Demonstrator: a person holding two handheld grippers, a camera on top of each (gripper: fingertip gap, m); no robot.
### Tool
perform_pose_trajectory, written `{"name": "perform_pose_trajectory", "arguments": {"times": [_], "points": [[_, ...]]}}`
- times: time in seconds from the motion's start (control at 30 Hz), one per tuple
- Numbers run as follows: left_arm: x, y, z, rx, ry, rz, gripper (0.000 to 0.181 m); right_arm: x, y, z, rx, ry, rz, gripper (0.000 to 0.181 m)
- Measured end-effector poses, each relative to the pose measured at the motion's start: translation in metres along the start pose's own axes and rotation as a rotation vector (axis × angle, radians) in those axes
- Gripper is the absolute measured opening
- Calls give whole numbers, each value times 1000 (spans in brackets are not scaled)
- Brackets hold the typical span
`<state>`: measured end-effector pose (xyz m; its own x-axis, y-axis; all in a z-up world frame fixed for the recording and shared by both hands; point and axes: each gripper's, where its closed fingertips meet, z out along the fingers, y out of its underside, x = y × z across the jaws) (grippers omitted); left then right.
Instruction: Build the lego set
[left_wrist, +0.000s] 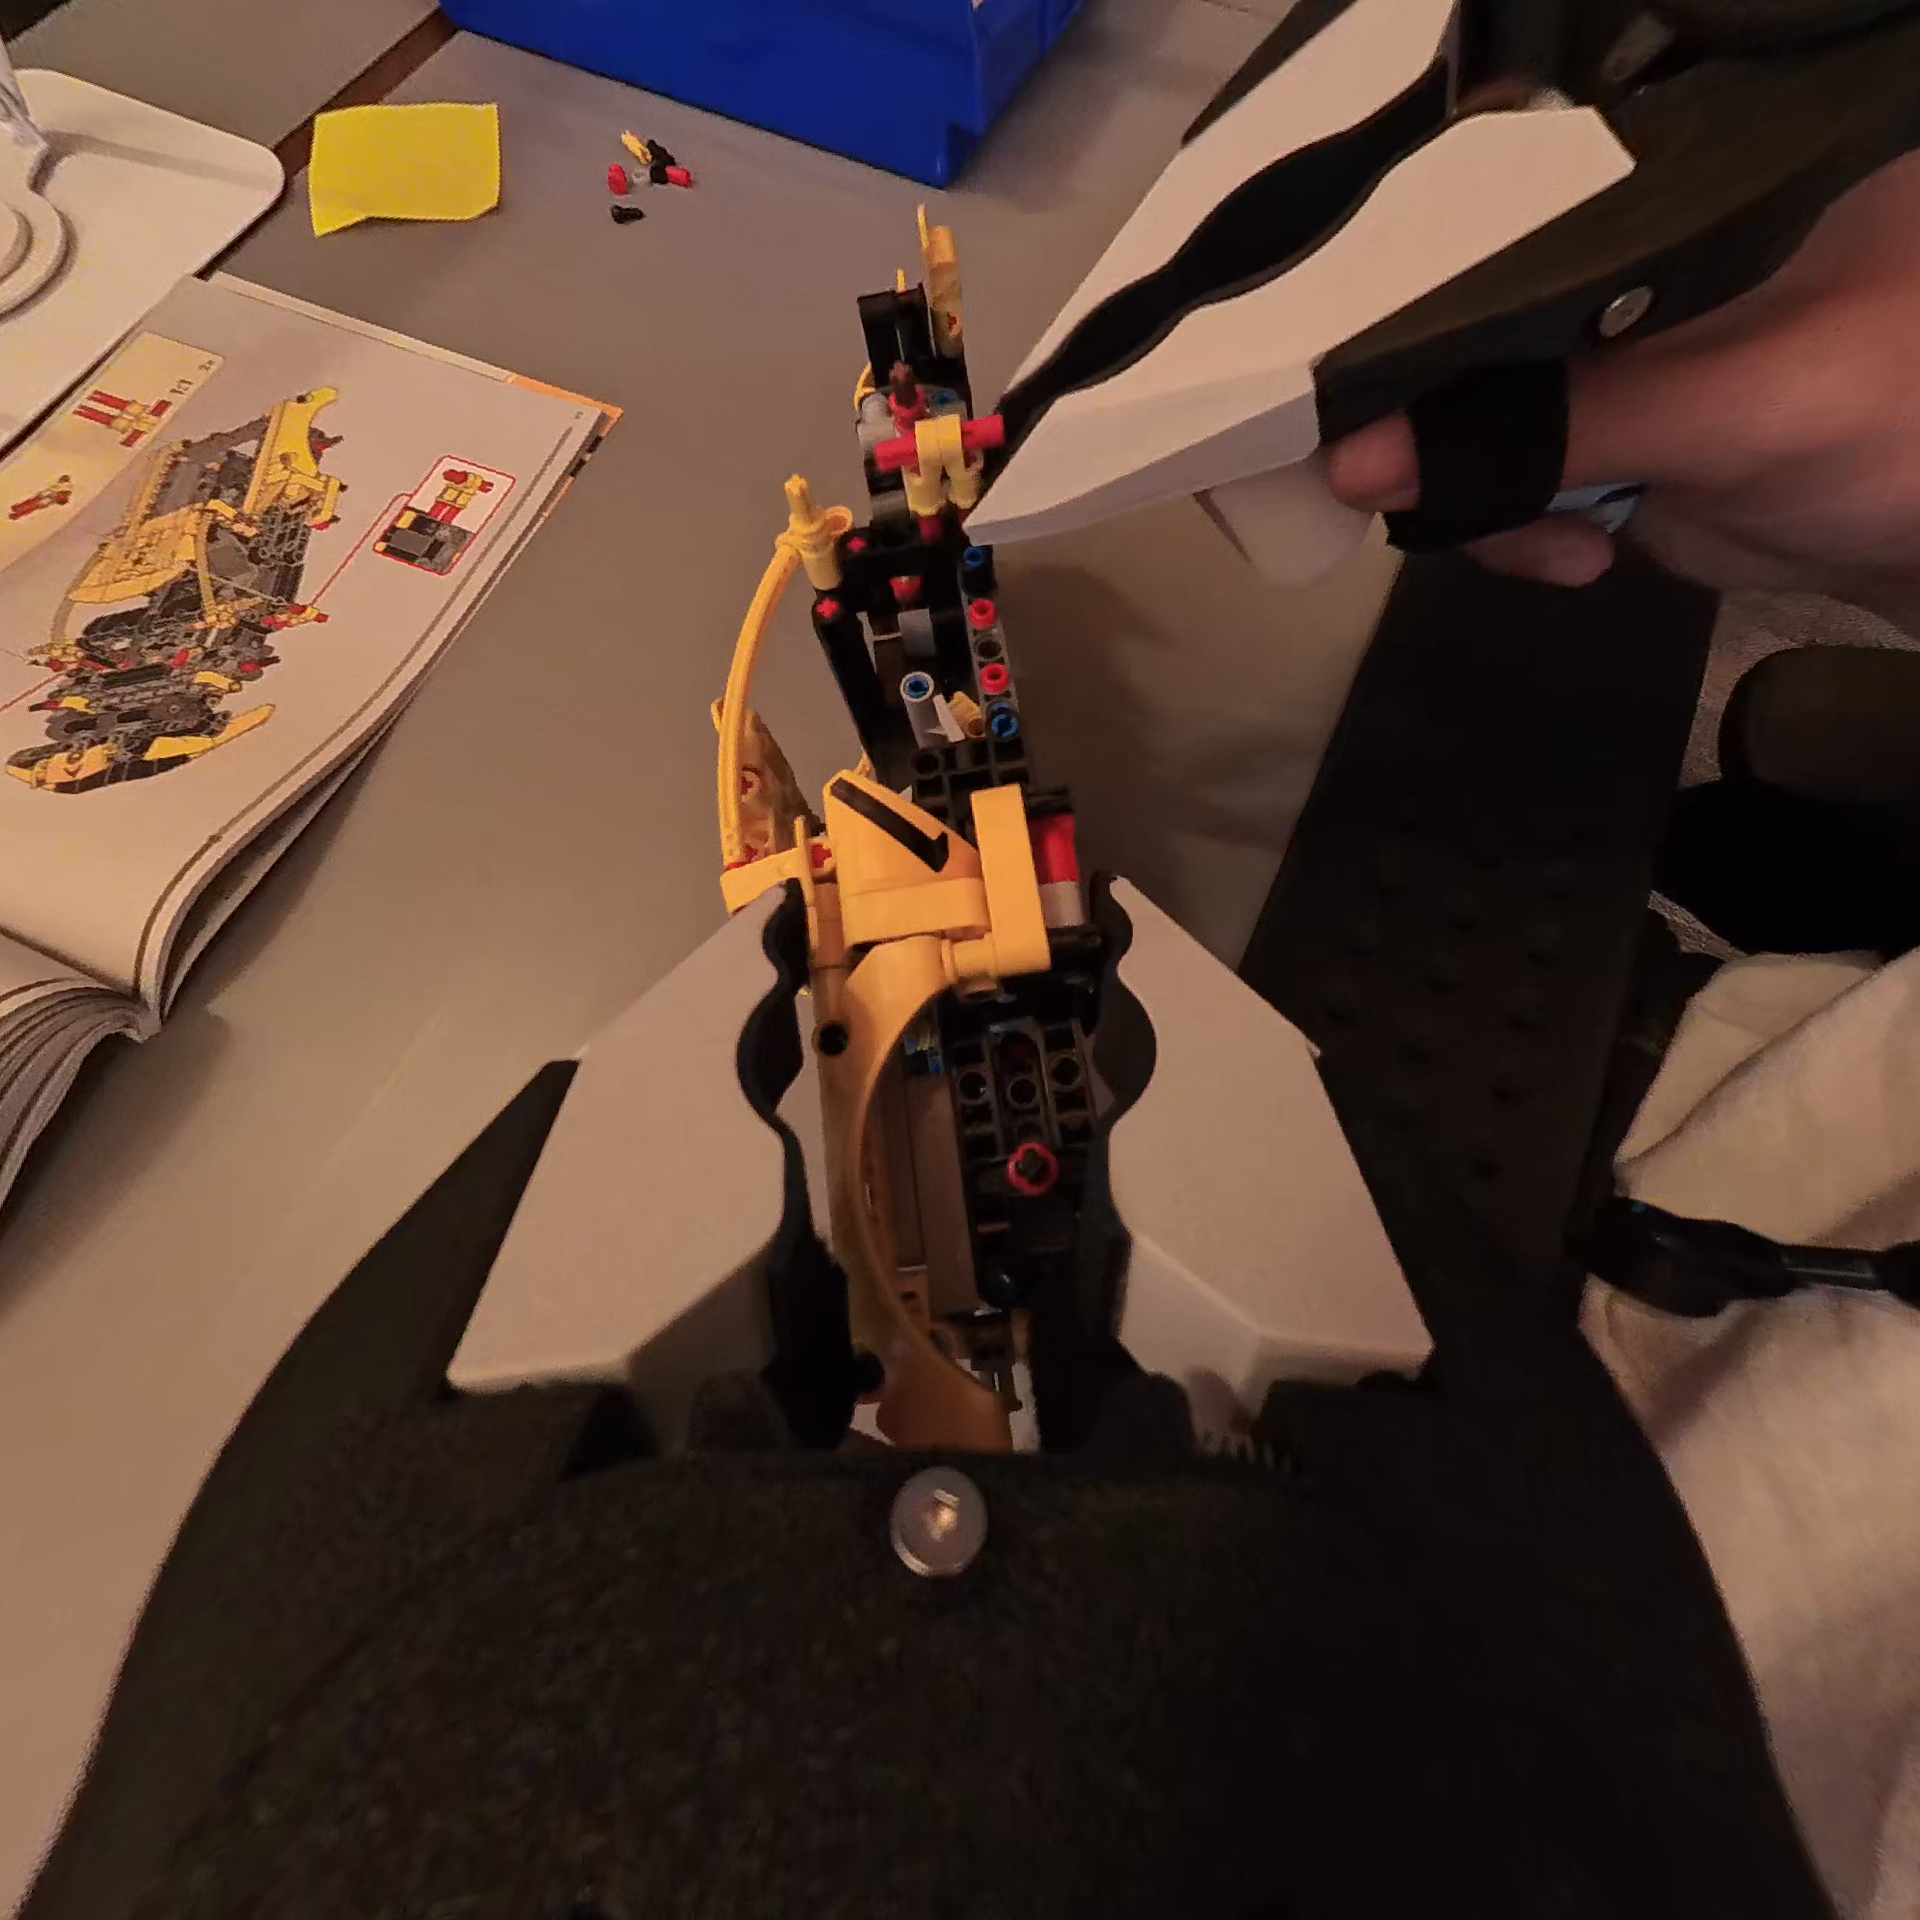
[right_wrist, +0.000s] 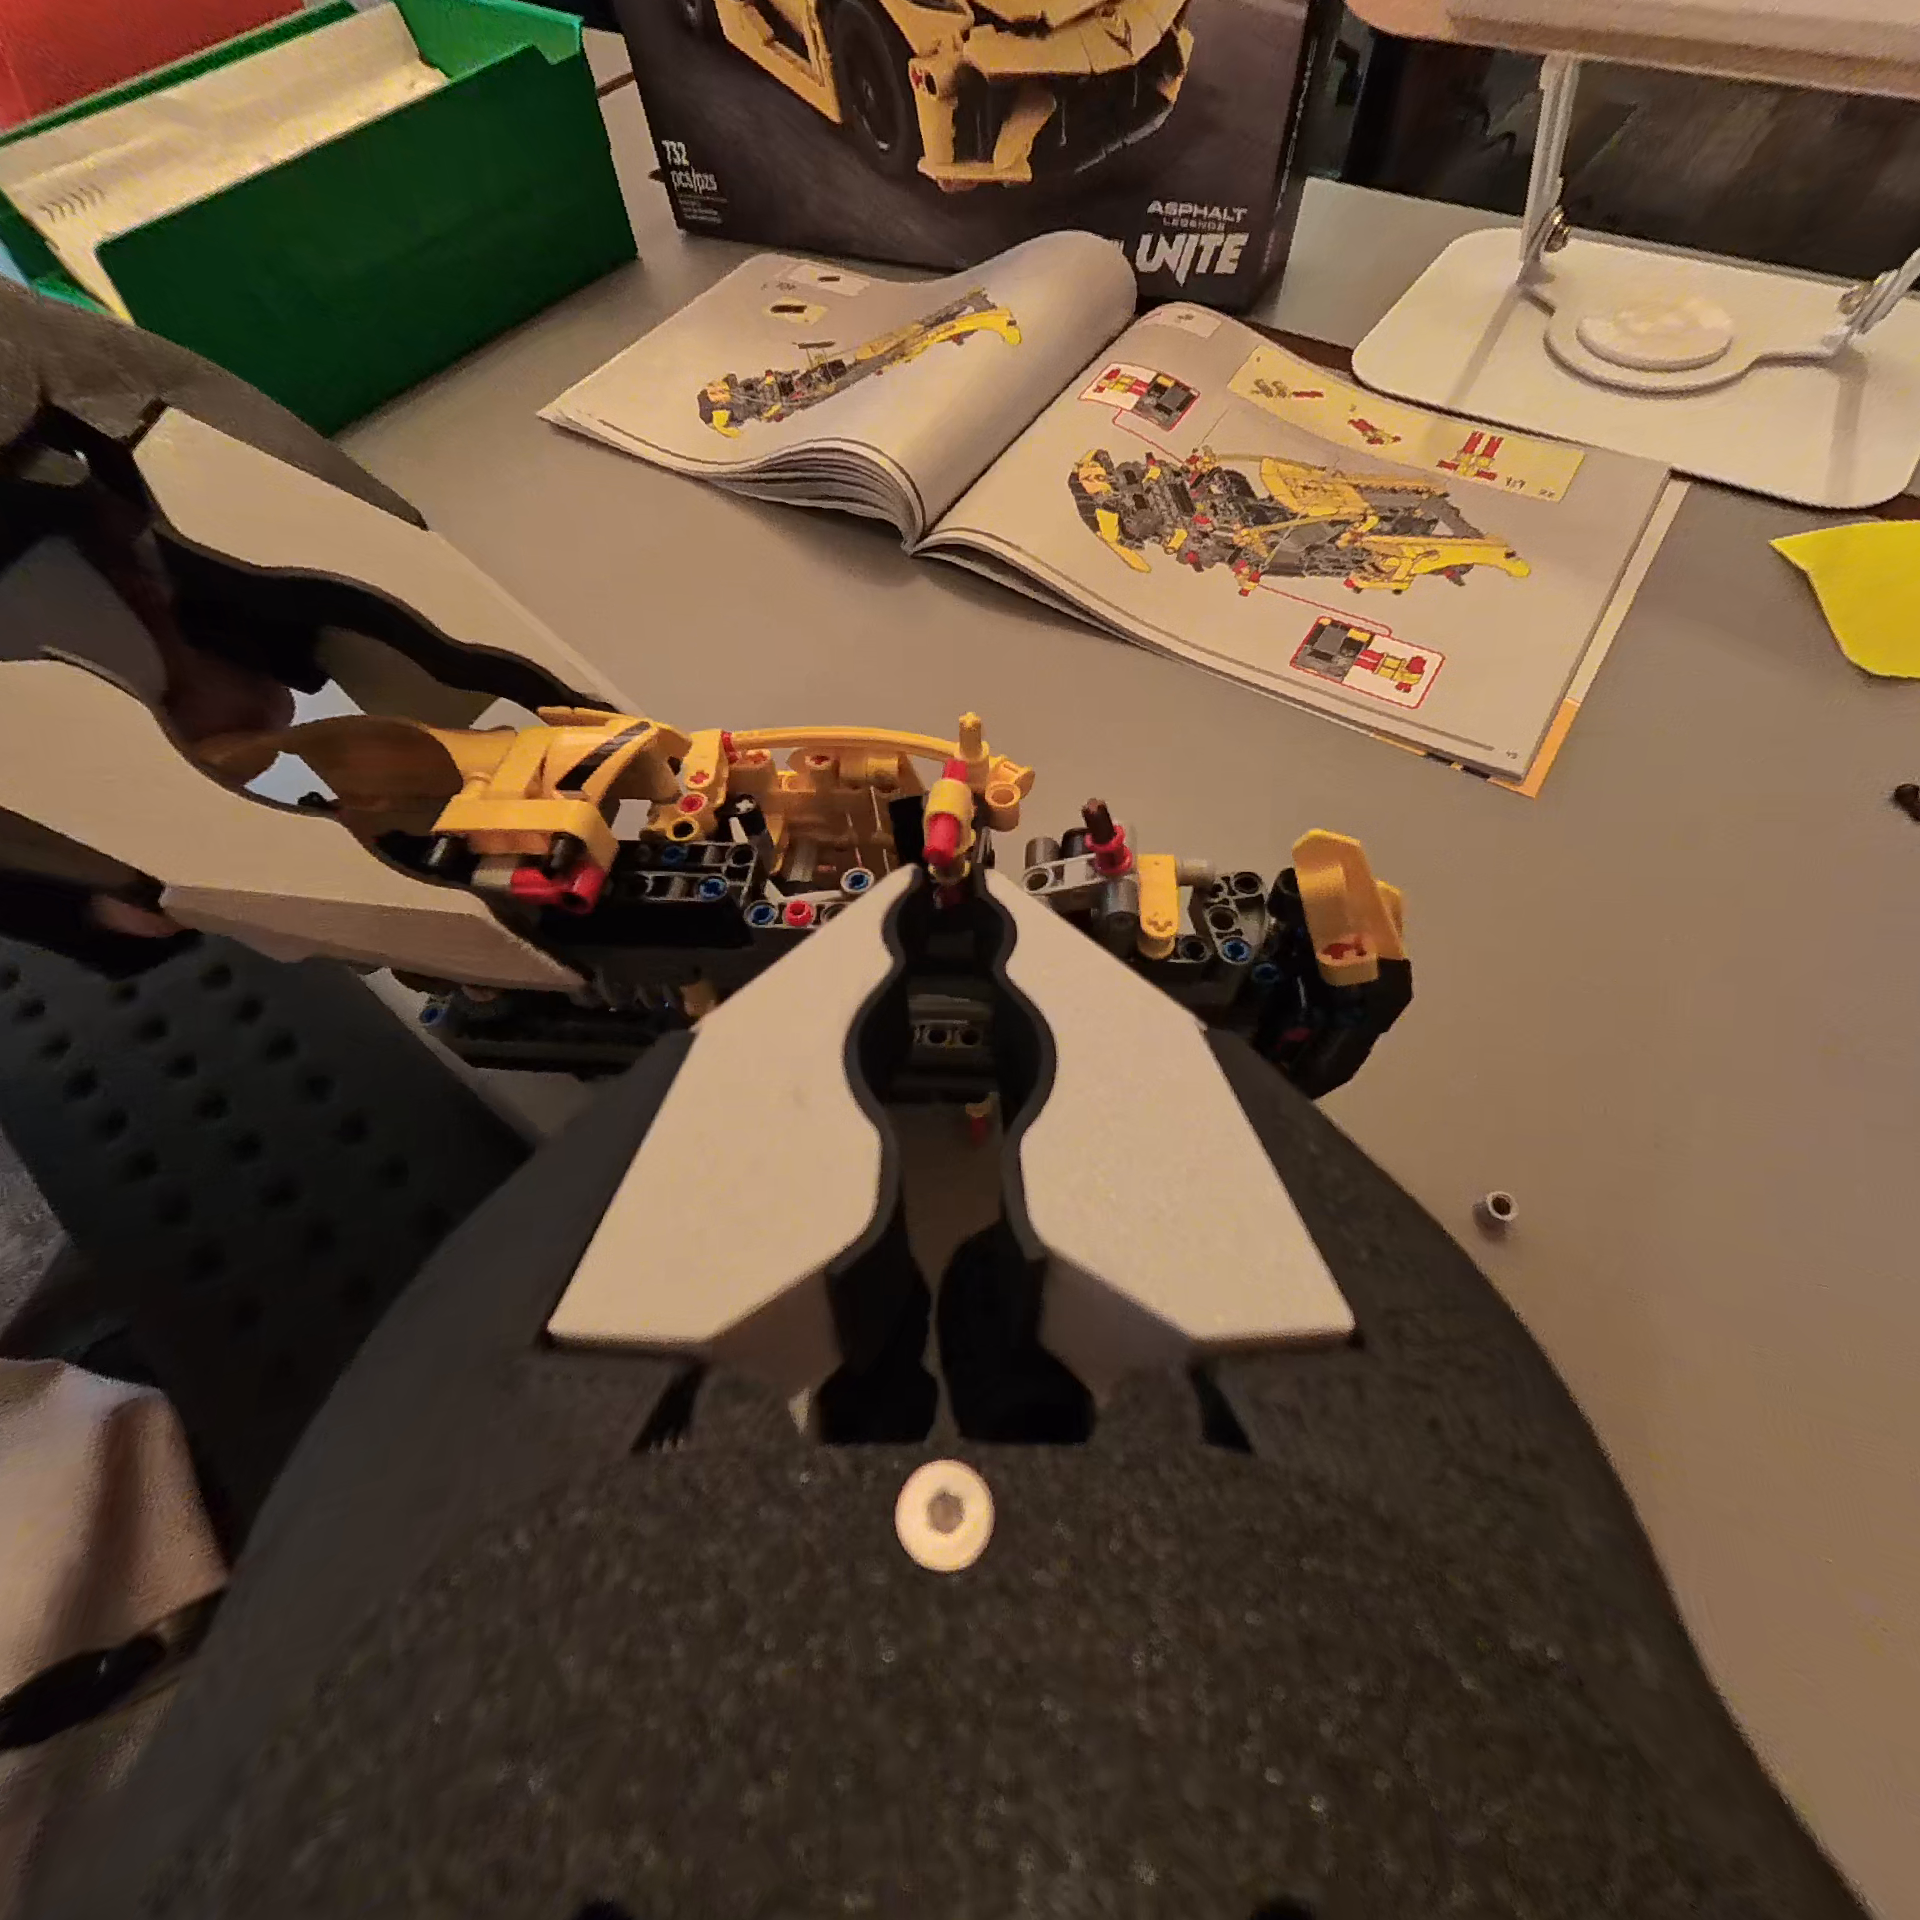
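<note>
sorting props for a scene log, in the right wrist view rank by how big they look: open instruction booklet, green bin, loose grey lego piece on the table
1. open instruction booklet
2. green bin, cut off by the frame edge, so this ranking is unsure
3. loose grey lego piece, clearly smallest

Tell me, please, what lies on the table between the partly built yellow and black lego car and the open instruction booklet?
Nothing: in the right wrist view, bare grey table separates the lego car from the instruction booklet.
</note>
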<state>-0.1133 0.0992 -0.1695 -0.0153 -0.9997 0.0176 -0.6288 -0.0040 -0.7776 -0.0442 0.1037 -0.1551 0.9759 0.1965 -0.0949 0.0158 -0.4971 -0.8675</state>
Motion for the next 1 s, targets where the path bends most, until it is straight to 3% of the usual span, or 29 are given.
{"name": "perform_pose_trajectory", "arguments": {"times": [0.27, 0.43, 0.6, 0.67, 0.77, 0.9, 1.0], "points": [[1, -1, 0, 35, 2, 1, 54, 1, 1, 0, -2, 108, -282, 3], [-2, -2, 1, 38, 3, -14, 54, 4, -1, 2, -22, 158, -323, 2], [-2, -2, 2, 35, -4, -34, 54, 2, -4, 3, 22, -23, 26, 7], [-1, -2, 2, 35, -10, -24, 54, 1, -8, 2, 41, -57, 76, 8], [-1, -2, 2, 36, -14, -28, 54, 2, -8, 3, 20, -21, 2, 5], [0, -2, 2, 36, -17, -19, 54, 4, -5, 2, 2, 80, -255, 4], [0, -2, 2, 36, -17, -21, 53, 4, -5, 2, -9, 100, -299, 4]]}}
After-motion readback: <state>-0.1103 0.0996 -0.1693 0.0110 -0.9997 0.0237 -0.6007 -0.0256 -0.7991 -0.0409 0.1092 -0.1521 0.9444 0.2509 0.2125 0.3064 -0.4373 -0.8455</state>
